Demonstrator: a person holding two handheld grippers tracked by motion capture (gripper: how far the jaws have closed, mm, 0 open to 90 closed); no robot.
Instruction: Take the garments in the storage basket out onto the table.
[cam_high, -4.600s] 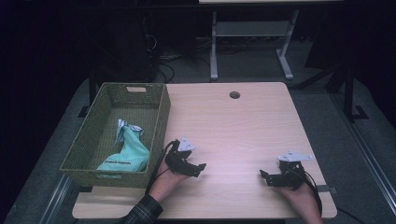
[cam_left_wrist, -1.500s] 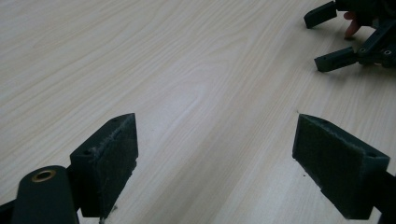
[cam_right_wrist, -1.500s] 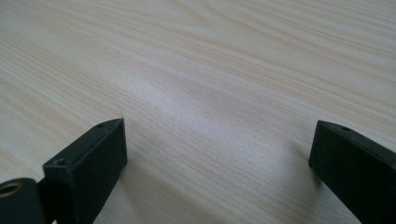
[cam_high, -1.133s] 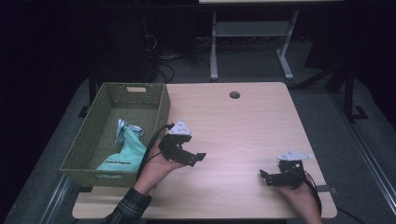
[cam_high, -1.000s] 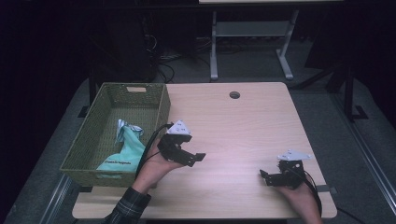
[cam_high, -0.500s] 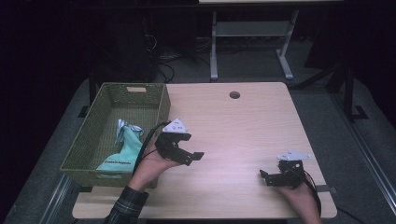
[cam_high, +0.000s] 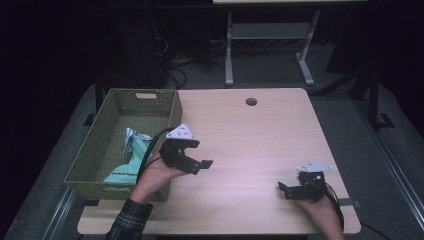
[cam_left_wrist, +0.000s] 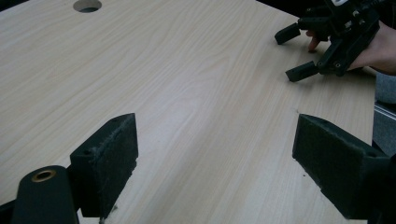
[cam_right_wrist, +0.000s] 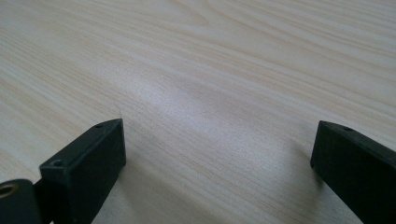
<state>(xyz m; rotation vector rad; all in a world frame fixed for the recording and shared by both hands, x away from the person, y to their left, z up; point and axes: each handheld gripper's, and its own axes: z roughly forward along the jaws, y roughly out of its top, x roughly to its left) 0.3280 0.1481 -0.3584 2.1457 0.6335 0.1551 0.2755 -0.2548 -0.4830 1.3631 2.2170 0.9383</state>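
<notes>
We recorded the pale wood counter (cam_high: 260, 145) as the largest item, with a round cable hole (cam_high: 251, 102) near its far edge. At its left edge stood a green woven basket (cam_high: 107, 135), and inside lay a teal and white pouch (cam_high: 129, 162), crumpled, toward the near half of the basket.

The left gripper (cam_high: 192, 159) was held above the counter just beside the basket's right wall, its grey three-cornered plate uppermost. Its jaws stood released and wide apart, holding nothing (in the left gripper view (cam_left_wrist: 215, 177) bare wood showed between the two pads). The left hand (cam_high: 157, 175) gripped it from below, a plaid sleeve (cam_high: 127, 225) at the wrist.

The right gripper (cam_high: 291, 191) sat low at the near right corner of the counter, well apart from the left one. Its jaws were likewise released with nothing between them; the right gripper view (cam_right_wrist: 219, 163) showed plain wood grain between the black jaws. We could not tell whether its jaw tips touched the surface.
</notes>
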